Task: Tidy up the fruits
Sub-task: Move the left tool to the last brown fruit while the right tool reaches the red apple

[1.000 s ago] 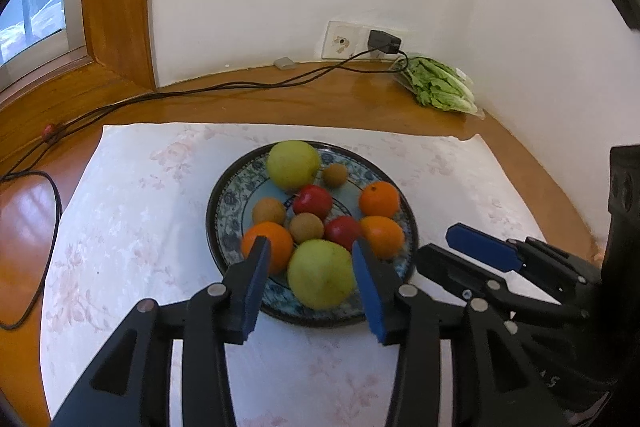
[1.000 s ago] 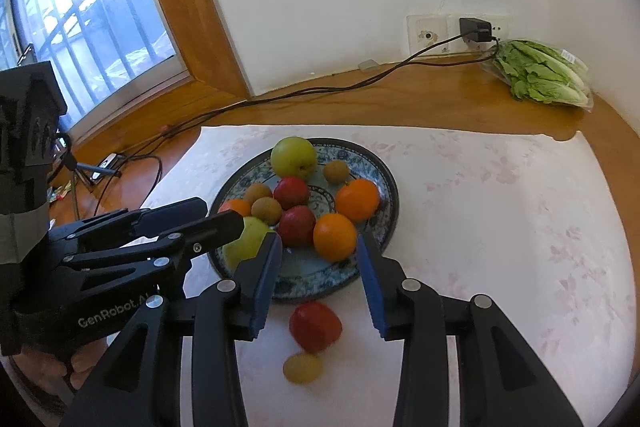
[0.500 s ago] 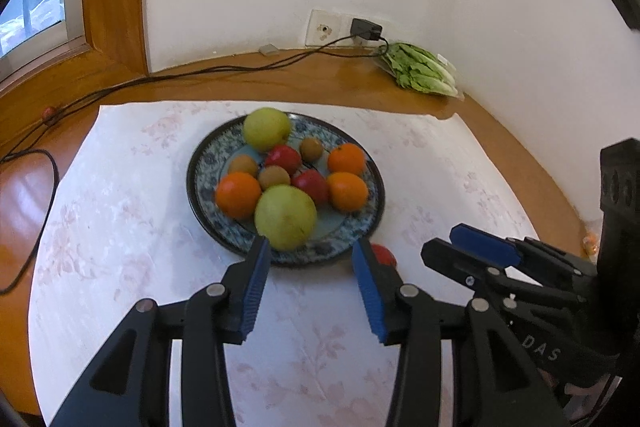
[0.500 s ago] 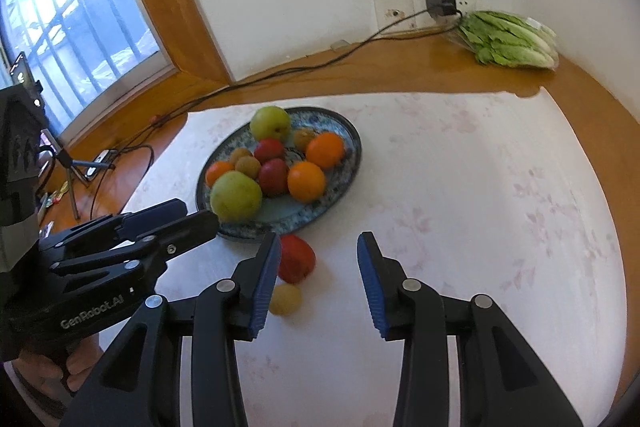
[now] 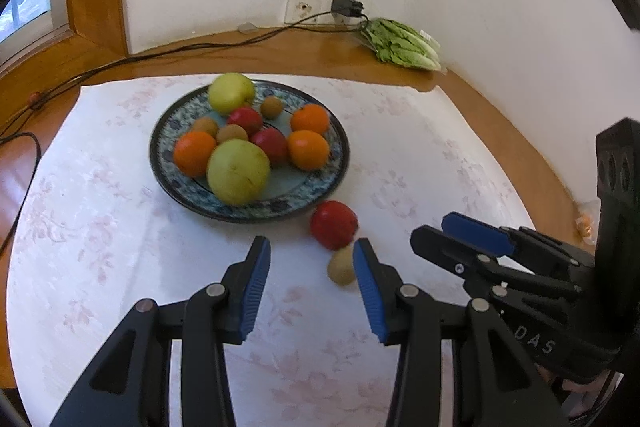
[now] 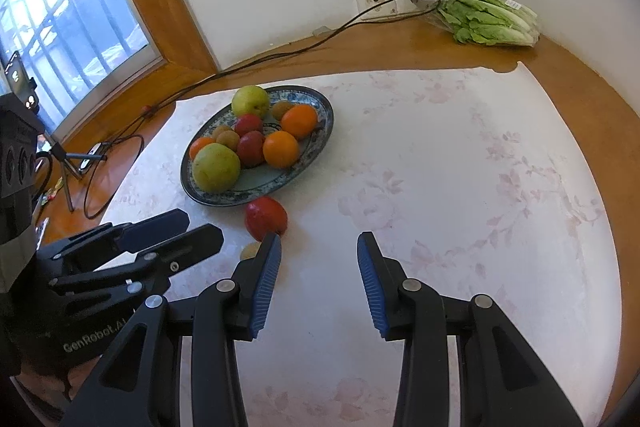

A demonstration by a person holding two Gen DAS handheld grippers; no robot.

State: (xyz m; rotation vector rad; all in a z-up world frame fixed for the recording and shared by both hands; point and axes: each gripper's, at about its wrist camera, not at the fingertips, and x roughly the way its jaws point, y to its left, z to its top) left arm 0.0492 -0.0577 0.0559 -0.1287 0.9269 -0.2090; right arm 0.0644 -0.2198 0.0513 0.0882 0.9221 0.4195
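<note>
A blue patterned plate [image 5: 338, 163] [image 6: 320, 131] holds two green apples, several oranges, red fruits and small brown fruits. Off the plate, on the white cloth, lie a red fruit [image 5: 333, 224] [image 6: 266, 218] and a small yellow-brown fruit [image 5: 341, 268] [image 6: 251, 250]. My left gripper [image 5: 310, 267] hovers open over the cloth in front of the plate, nothing between its blue pads; the small fruit sits just beside its right pad. My right gripper [image 6: 318, 265] is open too, over bare cloth right of the two loose fruits; its left pad partly hides the small one.
A bag of lettuce [image 5: 402, 45] [image 6: 490, 19] lies by the wall socket [image 6: 376, 1] at the back right. A black cable [image 5: 180, 51] runs along the wooden sill. A small tripod [image 6: 68, 163] and cables stand at the left by the window.
Both grippers have drawn back from the plate toward the near cloth. The plate now sits farther off, and the loose red and small fruits have come into the left wrist view.
</note>
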